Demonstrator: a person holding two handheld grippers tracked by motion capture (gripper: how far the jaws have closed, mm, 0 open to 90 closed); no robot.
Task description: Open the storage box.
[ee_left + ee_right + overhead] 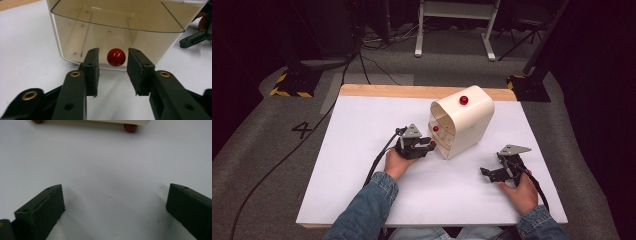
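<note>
A cream box [469,122] with a rounded top stands at the middle back of the white table [362,150], its open front facing left. One red knob [463,100] sits on its top. A second red knob [116,57] hangs on the clear front flap [117,17], low at the box's mouth [435,128]. My left gripper [427,146] is open right at that front. Its pads [92,71] flank the knob without touching it. My right gripper [487,172] rests open on the table to the right of the box, jaws wide apart over bare table [112,205].
The box's red feet [130,127] show at the top of the right gripper view. A wooden strip [412,91] runs along the table's far edge. Cables [377,165] trail from both grippers. Stands and frames stand on the floor beyond the table.
</note>
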